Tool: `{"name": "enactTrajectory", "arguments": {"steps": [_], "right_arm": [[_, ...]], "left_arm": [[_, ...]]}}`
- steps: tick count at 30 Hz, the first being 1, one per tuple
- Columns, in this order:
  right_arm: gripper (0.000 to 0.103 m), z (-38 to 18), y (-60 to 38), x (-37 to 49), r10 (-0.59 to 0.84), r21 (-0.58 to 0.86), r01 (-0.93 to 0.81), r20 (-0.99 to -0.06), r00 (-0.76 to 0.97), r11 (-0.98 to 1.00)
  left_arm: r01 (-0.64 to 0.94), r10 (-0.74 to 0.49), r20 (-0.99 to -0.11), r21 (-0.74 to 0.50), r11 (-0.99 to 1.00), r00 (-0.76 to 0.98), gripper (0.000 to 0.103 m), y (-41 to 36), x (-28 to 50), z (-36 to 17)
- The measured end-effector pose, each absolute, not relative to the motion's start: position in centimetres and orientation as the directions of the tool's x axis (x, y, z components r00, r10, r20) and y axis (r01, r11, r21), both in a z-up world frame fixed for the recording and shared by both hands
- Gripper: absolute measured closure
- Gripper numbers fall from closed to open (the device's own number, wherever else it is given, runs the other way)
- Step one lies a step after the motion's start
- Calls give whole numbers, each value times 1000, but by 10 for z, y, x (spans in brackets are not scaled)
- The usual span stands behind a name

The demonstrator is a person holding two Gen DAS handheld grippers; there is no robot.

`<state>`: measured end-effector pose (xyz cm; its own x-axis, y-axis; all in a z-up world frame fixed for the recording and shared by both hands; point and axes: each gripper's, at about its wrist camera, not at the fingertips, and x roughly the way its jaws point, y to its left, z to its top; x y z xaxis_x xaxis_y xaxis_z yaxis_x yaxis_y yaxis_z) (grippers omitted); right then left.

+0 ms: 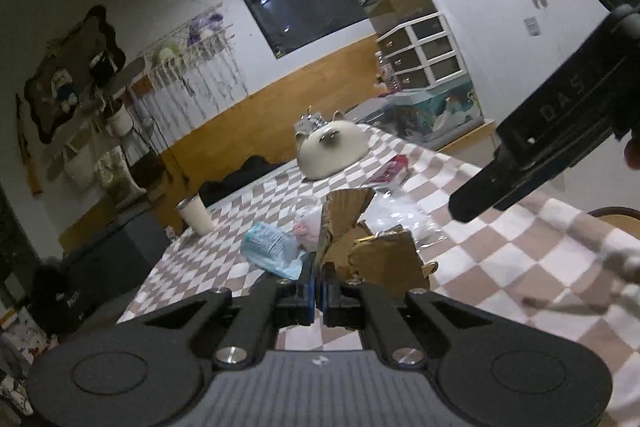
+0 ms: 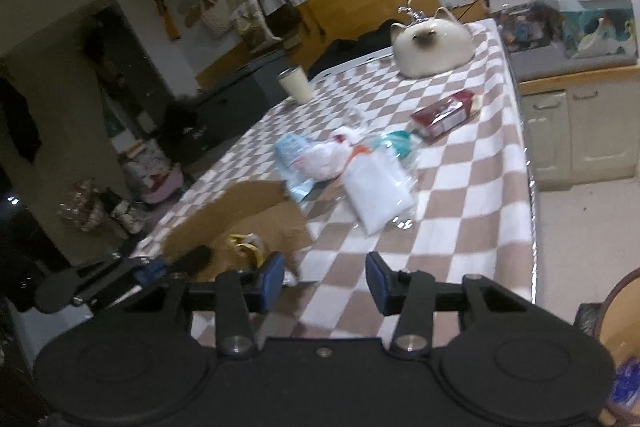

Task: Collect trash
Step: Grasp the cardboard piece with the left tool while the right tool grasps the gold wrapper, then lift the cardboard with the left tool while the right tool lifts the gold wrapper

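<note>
My left gripper [image 1: 319, 281] is shut on the edge of a crumpled brown paper bag [image 1: 376, 251], which stands open on the checkered tablecloth [image 1: 500, 259]. In the right wrist view the same bag [image 2: 248, 211] sits at lower left with something yellow [image 2: 244, 247] inside it, and the left gripper [image 2: 154, 267] holds its near corner. My right gripper [image 2: 326, 279] is open over the cloth just right of the bag, with nothing between its fingers. Beyond lie a blue wrapper [image 2: 294, 155], a crumpled white bag [image 2: 332, 157], a clear plastic pouch [image 2: 378, 193] and a red packet [image 2: 444, 115].
A cat-shaped ceramic piece [image 2: 434, 41] stands at the table's far end, and a cream tumbler [image 2: 296, 85] near the left edge. The table's right edge [image 2: 530, 187] drops to the floor beside low cabinets [image 2: 580, 131]. A round basket rim [image 2: 616, 311] shows at lower right.
</note>
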<state>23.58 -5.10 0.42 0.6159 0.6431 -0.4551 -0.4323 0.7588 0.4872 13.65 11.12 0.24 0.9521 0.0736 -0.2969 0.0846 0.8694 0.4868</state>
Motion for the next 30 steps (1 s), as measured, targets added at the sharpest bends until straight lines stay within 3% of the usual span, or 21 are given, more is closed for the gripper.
{"name": "enactTrajectory", "arguments": {"steps": [9, 15, 23, 30], "right_arm": [[56, -4, -74, 216, 713, 642, -378, -402, 574, 667], [57, -5, -73, 220, 710, 657, -343, -436, 553, 671], [77, -23, -70, 228, 683, 697, -216, -506, 527, 684], [80, -22, -75, 220, 673, 688, -217, -509, 537, 693]], "left_arm": [[177, -5, -304, 540, 823, 953, 100, 75, 121, -18], [208, -48, -291, 550, 809, 955, 100, 62, 111, -26], [238, -77, -296, 555, 797, 952, 100, 58, 104, -33], [187, -13, -324, 513, 838, 946, 100, 77, 115, -37]]}}
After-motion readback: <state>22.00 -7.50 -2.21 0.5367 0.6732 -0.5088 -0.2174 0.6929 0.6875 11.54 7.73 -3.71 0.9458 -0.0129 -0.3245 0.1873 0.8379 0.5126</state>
